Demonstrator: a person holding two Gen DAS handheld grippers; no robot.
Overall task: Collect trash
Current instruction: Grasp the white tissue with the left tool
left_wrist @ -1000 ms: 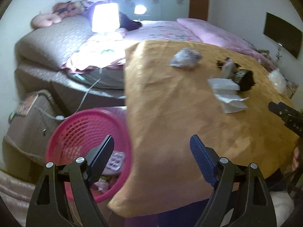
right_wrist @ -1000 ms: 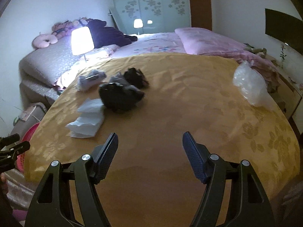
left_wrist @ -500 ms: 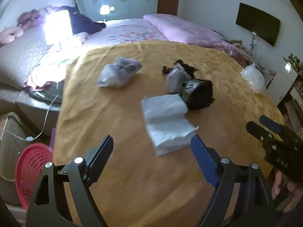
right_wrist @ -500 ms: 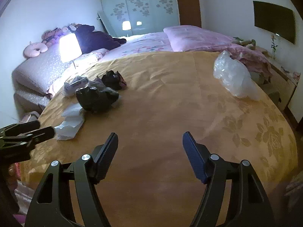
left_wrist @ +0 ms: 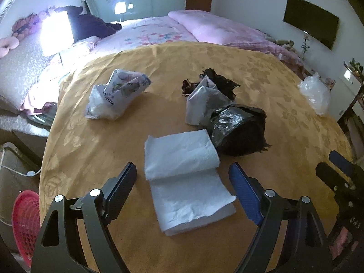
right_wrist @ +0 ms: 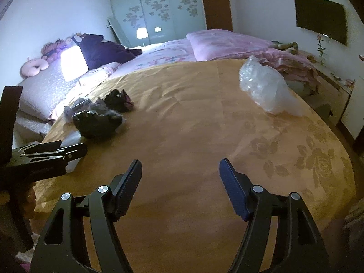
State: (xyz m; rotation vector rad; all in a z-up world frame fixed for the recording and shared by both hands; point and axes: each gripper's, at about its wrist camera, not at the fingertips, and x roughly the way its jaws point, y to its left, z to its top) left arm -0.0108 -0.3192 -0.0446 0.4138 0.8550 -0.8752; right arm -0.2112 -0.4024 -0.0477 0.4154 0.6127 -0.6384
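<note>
1. Left gripper: jaws wide apart, nothing between the pads; they straddle the near end of the tissue.
2. Right gripper: jaws wide apart, empty, over bare cloth; well apart from every piece of trash.
3. Landmark: tissue, one folded white sheet, flat on the cloth, near edge.
4. Just beyond tissue, to its right, touching its far corner: one black bag, crumpled.
5. Behind the black bag, touching it: one grey-white wrapper, upright-ish; one dark scrap behind that.
6. Beyond tissue, to its left, apart from it: one printed bag, crumpled.
7. Far right of tissue, at the cloth's edge: one clear bag, well apart from the rest.
8. Trash count on cloth: six pieces.
9. Left of tissue, below the cloth's edge: one pink basket, partly in view.
10. Lit lamp: one, far left beyond tissue, by the bed.
</note>
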